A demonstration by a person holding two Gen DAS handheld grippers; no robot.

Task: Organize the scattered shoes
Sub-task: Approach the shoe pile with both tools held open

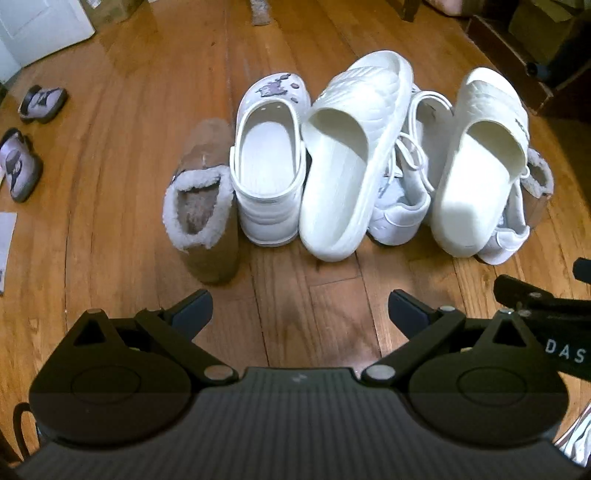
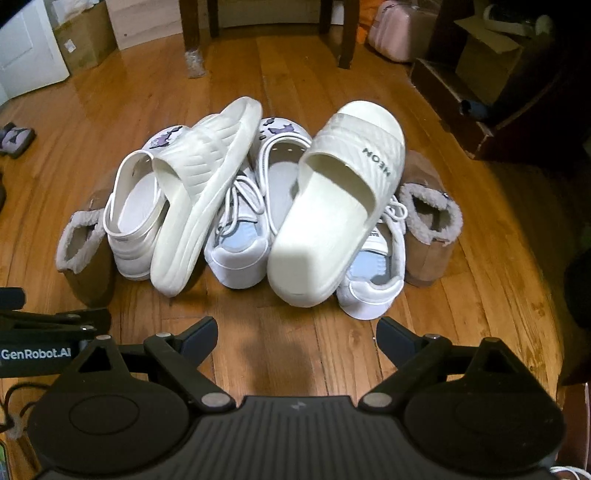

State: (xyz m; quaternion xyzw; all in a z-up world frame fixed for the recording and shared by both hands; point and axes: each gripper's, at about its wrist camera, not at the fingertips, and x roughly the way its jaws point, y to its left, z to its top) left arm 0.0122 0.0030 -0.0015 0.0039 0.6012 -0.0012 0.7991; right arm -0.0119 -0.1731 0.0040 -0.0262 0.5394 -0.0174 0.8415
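A heap of shoes lies on the wooden floor ahead of both grippers. In the left wrist view a tan fleece-lined slipper [image 1: 201,206] stands at the left, then a white clog [image 1: 267,162], a cream slide [image 1: 354,155] tilted over a white laced sneaker [image 1: 402,199], and a second cream slide [image 1: 480,158]. The right wrist view shows that second slide [image 2: 332,214] resting on another white sneaker [image 2: 373,273], with a second tan slipper [image 2: 430,236] at the right. My left gripper [image 1: 300,314] is open and empty, short of the heap. My right gripper [image 2: 297,338] is likewise open and empty.
Two lilac sandals [image 1: 31,140] lie apart at the far left. Chair legs [image 2: 194,37], cardboard boxes [image 2: 83,40] and a pink case [image 2: 397,31] stand behind the heap. Dark wooden furniture [image 2: 498,110] with boxes fills the right. A paper sheet [image 1: 5,251] lies at the left edge.
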